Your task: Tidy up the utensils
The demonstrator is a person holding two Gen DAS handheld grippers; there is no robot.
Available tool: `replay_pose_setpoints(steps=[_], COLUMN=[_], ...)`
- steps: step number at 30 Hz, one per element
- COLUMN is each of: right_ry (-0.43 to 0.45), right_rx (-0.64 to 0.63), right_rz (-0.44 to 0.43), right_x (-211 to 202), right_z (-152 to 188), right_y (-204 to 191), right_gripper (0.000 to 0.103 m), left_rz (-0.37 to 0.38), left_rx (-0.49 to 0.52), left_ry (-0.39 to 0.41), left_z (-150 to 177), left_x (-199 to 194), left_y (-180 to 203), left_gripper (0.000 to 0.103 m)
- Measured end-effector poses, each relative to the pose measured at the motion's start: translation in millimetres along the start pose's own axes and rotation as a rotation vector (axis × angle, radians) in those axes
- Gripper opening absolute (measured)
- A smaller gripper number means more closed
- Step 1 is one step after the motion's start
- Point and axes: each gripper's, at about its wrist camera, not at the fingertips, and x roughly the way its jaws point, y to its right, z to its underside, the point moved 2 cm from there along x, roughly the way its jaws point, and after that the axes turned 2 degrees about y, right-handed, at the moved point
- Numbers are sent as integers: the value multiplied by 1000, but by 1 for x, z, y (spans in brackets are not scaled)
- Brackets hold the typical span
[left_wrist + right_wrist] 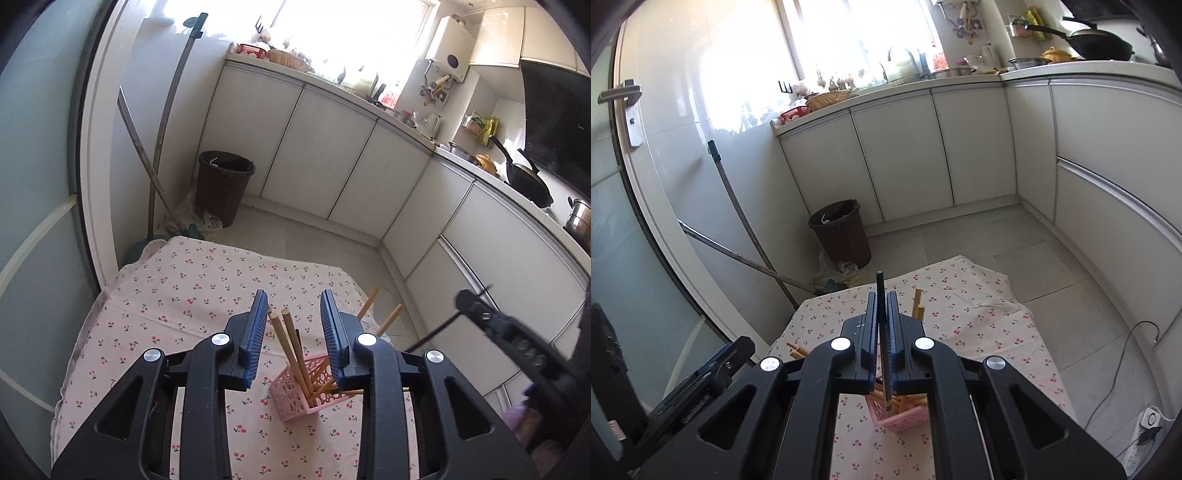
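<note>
Jaws on the left gripper (293,314) stand apart, with the tops of two wooden chopsticks (286,332) rising in the gap and neither blue pad pressing on them. Those on the right gripper (882,314) are closed on a single dark chopstick (880,291), which stands nearly upright between the pads, its top poking out above them at 12 o'clock and its lower end pointing down into the holder.

That pink lattice holder (295,391) sits on the cloth directly below the left gripper's fingers, at about 6 o'clock from the gap, tilted a little, with several wooden chopsticks leaning in it; two more stick out to 2 o'clock behind the left gripper's right-hand finger. From the right wrist, the holder (905,417) lies low between the gripper's black arms, again full of wooden sticks.

Under it lies a cherry-print cloth (177,295) over a small table. In the left wrist view the right gripper (491,321) shows at 3 o'clock, blurred, with the thin dark stick running out of it towards 8 o'clock.

Beyond the cloth, at 11 o'clock, a brown bin (223,184) stands on the tiled floor beside two long handles (162,147) leaning on the wall. White cabinets (314,155) run from 12 to 3 o'clock, with a black wok (528,177) on the counter at 2 o'clock.
</note>
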Motion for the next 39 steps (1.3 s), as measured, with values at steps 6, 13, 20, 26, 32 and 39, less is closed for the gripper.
replay_pose_setpoints(steps=[6,13,20,26,32,39], right_ry=[-7,36,33,31,102,176], right_rx=[6,-70,-115,-117,-101,-122], right_rz=[-2,78,183,280,399,497], right_x=[0,-48,-85,-106,-131,-146], right_z=[11,24,70,100,118,130], right_y=[8,14,40,63,77,80], right_gripper=[22,34,54,65,84,96], left_rz=[-23,-55,-101,-125,-168,-227], left_rx=[56,216,252,293,321,338], left_ry=[52,94,118,120,179,191], left_z=[1,32,80,107,127,138], left_x=[-16,-39,-64,-78,-94,-89], left_y=[9,49,57,62,66,67], left_gripper=[31,41,69,76,96,96])
